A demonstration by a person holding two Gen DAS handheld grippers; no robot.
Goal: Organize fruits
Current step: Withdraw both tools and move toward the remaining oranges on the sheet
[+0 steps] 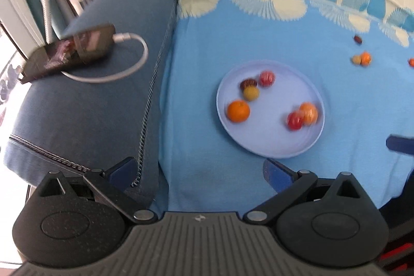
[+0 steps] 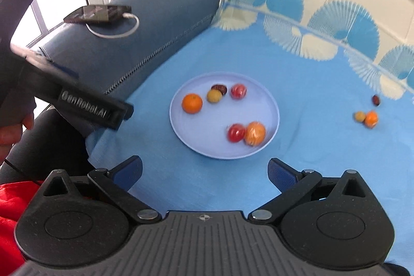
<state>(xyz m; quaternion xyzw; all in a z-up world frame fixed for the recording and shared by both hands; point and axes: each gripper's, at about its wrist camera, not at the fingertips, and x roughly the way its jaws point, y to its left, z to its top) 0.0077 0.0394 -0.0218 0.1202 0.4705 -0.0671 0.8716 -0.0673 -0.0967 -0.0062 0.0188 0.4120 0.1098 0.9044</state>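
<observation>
A phone (image 2: 98, 14) with its white cable (image 2: 113, 30) lies on the sofa arm (image 2: 145, 43), well clear. Six fruits sit on the lavender plate (image 2: 269, 100); three lie apart on the blue cloth (image 2: 323, 159). Left gripper (image 1: 200, 173) and right gripper (image 2: 205, 172) hover angled downward, jaws spread, empty.

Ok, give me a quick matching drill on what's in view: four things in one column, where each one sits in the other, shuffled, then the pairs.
Things:
1. phone
2. plate
3. dark red fruit off the plate
4. left gripper

Places or states:
A. on the blue cloth, holding six fruits
B. open, nothing between its fingers
C. on the dark blue cushion with a white cable plugged in
D. on the cloth to the right, beyond a small orange one and a yellowish one

Pairs: 1-C, 2-A, 3-D, 4-B
</observation>
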